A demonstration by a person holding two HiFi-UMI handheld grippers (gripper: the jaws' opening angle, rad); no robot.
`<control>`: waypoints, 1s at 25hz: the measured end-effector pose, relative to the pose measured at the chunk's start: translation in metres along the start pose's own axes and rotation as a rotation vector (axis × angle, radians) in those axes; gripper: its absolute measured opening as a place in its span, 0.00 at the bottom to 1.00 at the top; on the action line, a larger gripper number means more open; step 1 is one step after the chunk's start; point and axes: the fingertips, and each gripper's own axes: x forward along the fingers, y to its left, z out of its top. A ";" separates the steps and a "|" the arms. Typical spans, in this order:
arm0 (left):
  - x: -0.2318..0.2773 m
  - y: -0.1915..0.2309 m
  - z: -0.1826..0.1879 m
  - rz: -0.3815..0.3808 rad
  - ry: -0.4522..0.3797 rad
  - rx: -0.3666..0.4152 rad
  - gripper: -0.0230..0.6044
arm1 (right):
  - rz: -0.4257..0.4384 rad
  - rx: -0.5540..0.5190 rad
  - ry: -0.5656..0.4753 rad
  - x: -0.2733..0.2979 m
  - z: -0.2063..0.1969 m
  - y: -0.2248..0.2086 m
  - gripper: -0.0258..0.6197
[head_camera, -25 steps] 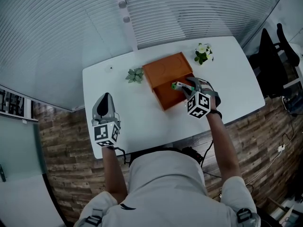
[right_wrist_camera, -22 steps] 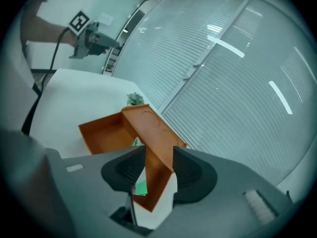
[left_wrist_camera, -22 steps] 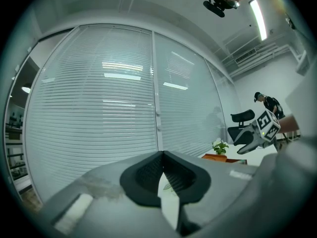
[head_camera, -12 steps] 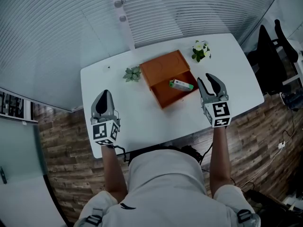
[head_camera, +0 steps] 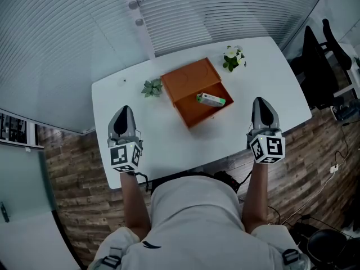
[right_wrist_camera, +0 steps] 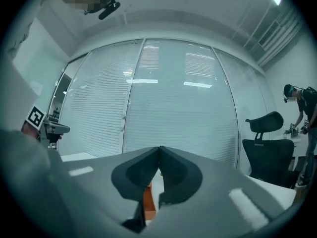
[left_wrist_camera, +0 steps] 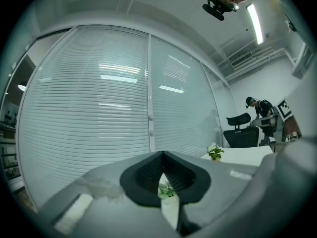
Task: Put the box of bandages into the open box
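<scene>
The bandage box (head_camera: 211, 99), white and green, lies inside the tray of the open orange box (head_camera: 191, 110), whose lid (head_camera: 187, 79) folds back toward the window. My right gripper (head_camera: 264, 101) hovers near the table's front right edge, well apart from the orange box, its jaws shut with nothing between them. In the right gripper view the closed gripper tips (right_wrist_camera: 159, 148) show a sliver of the orange box (right_wrist_camera: 148, 200) below them. My left gripper (head_camera: 123, 111) is shut and empty over the table's front left part. Its closed tips (left_wrist_camera: 163, 153) point toward the blinds.
The white table (head_camera: 146, 145) carries a small succulent (head_camera: 151, 87) left of the orange box and a flowering plant (head_camera: 233, 57) behind it on the right. A black office chair (head_camera: 318, 61) stands off the right end. Window blinds run behind the table.
My right gripper let go of the bandage box inside the orange box, pulled back toward the near right edge and shut its jaws. The left gripper stayed where it was.
</scene>
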 end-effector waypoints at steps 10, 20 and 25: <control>0.003 -0.002 0.001 -0.006 -0.005 -0.010 0.04 | 0.055 -0.044 0.041 0.007 -0.010 0.018 0.04; 0.004 0.002 0.002 0.000 -0.010 -0.033 0.04 | 0.080 -0.059 0.058 0.011 -0.016 0.028 0.04; 0.004 0.001 0.001 0.000 -0.009 -0.031 0.04 | 0.083 -0.055 0.065 0.011 -0.018 0.028 0.04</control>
